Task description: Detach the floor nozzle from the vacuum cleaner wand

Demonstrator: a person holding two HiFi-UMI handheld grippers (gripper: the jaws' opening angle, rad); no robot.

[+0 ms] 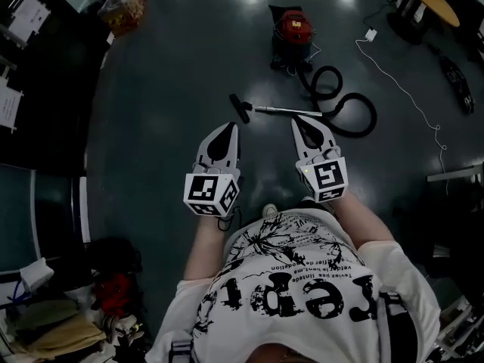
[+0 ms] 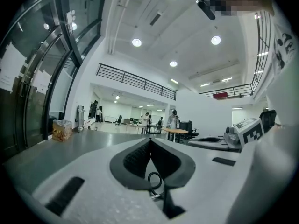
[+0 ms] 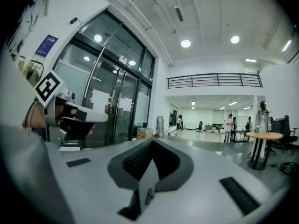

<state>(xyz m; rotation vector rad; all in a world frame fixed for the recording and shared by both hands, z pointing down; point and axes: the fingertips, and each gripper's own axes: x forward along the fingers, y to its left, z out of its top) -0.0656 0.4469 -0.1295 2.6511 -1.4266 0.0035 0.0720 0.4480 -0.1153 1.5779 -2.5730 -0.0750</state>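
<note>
**Head view.** At 12 o'clock, the floor nozzle (image 1: pixel 240 107) and wand (image 1: pixel 287 111) were too small to tell whether they were joined or apart. At 1 o'clock, the round table (image 1: pixel 432 0) was cut by the top edge. At 6 o'clock, the person's head (image 1: pixel 281 355) was cut by the bottom edge.

**Left gripper view.** Near the centre, the distant people (image 2: pixel 146 121) were too small to make out.

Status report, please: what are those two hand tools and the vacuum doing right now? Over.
Left gripper shut, empty. Right gripper shut, empty. Floor nozzle at wand tip, on floor ahead, untouched. Nothing in the way.
</note>
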